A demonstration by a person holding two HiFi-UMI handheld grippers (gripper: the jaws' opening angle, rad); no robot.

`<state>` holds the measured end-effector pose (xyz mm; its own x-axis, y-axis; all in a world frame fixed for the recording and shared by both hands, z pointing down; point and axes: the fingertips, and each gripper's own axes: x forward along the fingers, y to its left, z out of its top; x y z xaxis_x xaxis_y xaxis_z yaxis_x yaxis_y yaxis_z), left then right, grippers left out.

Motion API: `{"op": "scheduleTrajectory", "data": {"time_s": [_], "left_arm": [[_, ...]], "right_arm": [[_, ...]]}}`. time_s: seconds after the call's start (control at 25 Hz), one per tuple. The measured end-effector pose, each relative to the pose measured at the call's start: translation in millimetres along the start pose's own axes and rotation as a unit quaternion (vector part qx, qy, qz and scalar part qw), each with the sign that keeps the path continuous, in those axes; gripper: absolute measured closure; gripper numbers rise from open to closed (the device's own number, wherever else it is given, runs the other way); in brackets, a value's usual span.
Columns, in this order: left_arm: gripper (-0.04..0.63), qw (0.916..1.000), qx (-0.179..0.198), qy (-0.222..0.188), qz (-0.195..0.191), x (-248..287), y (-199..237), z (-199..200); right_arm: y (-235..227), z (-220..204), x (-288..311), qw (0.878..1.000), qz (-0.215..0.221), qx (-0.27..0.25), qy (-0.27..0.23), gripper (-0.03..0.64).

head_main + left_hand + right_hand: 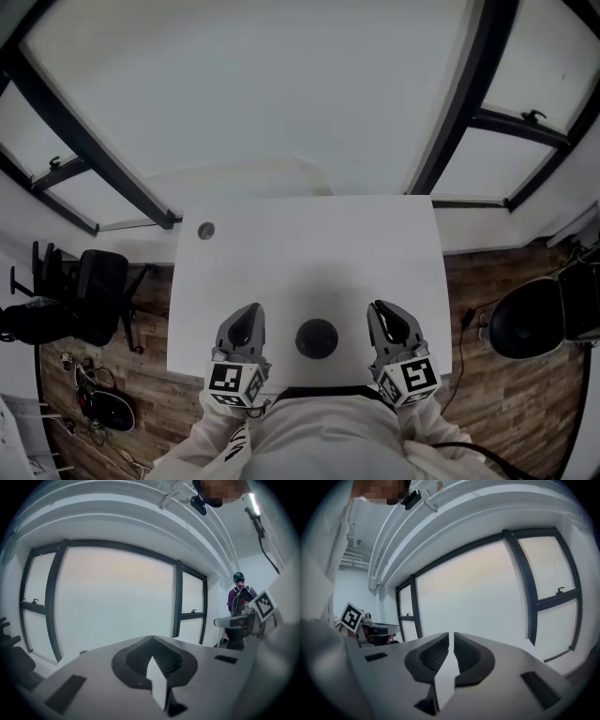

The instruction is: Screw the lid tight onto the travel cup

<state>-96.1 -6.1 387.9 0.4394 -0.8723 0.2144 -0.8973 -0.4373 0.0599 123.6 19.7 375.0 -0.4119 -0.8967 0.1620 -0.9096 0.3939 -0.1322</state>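
Observation:
In the head view a dark round travel cup [316,338] stands on the white table [309,253] near its front edge, seen from straight above; I cannot tell whether its lid is screwed down. My left gripper [251,307] hangs just left of it and my right gripper [378,306] just right of it, both apart from the cup. The left gripper view shows its jaws [152,641] met with nothing between them. In the right gripper view the jaws [451,634] stand together with only a thin slit, also empty. Both point level at the windows, and the cup is out of both gripper views.
A small grey disc [205,230] lies at the table's far left corner. A black chair [94,295] stands left of the table and a dark round seat [534,319] to its right. A person in purple [239,599] stands beyond my right gripper [243,620].

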Motion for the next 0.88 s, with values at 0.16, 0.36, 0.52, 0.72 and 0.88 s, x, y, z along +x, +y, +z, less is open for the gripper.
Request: {"op": "scheduleTrajectory", "data": {"time_s": [0.16, 0.36, 0.52, 0.72, 0.88], "left_arm": [[0.588, 0.9995, 0.021, 0.007, 0.024, 2.9, -3.1, 5.4], [0.588, 0.9992, 0.026, 0.009, 0.030, -3.7, -10.9, 7.8], [0.588, 0.9982, 0.045, 0.004, 0.040, -12.8, -13.2, 18.0], [0.588, 0.9973, 0.056, 0.003, 0.048, -21.4, -13.4, 18.1], [0.588, 0.9977, 0.061, 0.014, 0.028, -40.8, -21.8, 6.3]], "right_arm": [[-8.3, -9.6, -7.2, 1.000, -0.025, 0.008, 0.015, 0.594], [-15.4, -13.0, -12.1, 0.999, -0.015, 0.016, 0.023, 0.594], [-17.4, -9.4, -12.6, 0.999, -0.017, 0.023, 0.025, 0.594], [-3.8, 0.6, -12.5, 0.999, -0.002, 0.038, 0.019, 0.594], [20.0, -11.6, -24.2, 0.999, -0.011, 0.036, 0.031, 0.595]]}}
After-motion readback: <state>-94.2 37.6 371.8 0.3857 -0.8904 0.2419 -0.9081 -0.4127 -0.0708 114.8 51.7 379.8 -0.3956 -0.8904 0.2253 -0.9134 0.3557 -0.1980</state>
